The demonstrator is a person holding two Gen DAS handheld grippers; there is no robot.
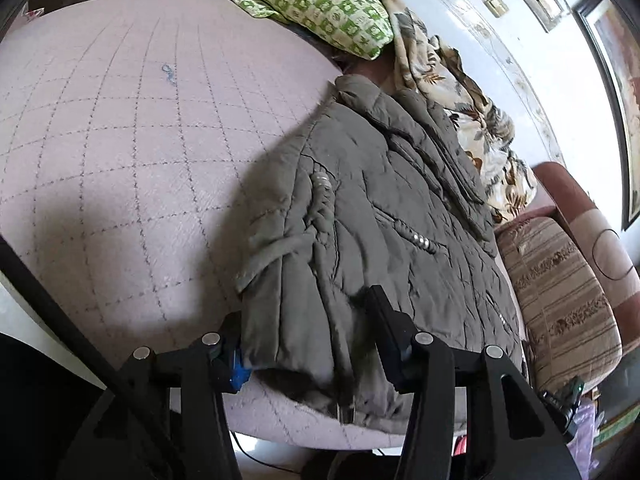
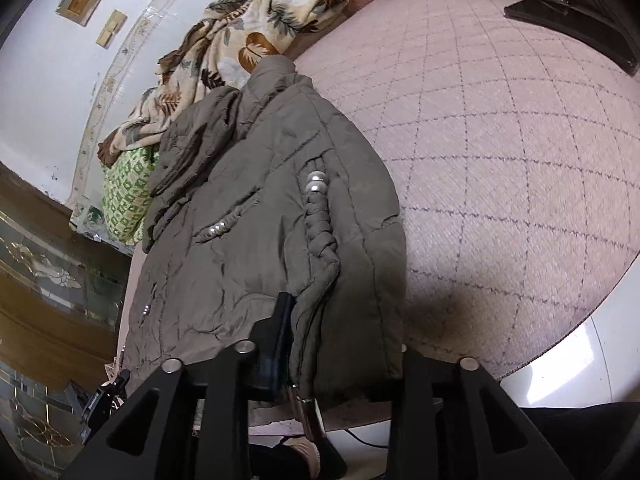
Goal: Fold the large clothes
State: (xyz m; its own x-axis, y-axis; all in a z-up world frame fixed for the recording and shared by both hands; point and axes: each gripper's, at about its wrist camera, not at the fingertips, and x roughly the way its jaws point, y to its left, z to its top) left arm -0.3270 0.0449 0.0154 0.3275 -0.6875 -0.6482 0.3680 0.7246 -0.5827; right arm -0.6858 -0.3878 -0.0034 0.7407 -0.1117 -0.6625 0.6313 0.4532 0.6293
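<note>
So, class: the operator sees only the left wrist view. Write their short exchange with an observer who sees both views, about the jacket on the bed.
Operator: Has the right side got the jacket?
Observer: Yes. The right gripper has its jaws closed on the jacket at its near hem, just below the braided trim.
Operator: Is anything else lying on the bedspread out that way?
Observer: A dark flat object lies at the far edge of the bedspread, well clear of the jacket.
</note>
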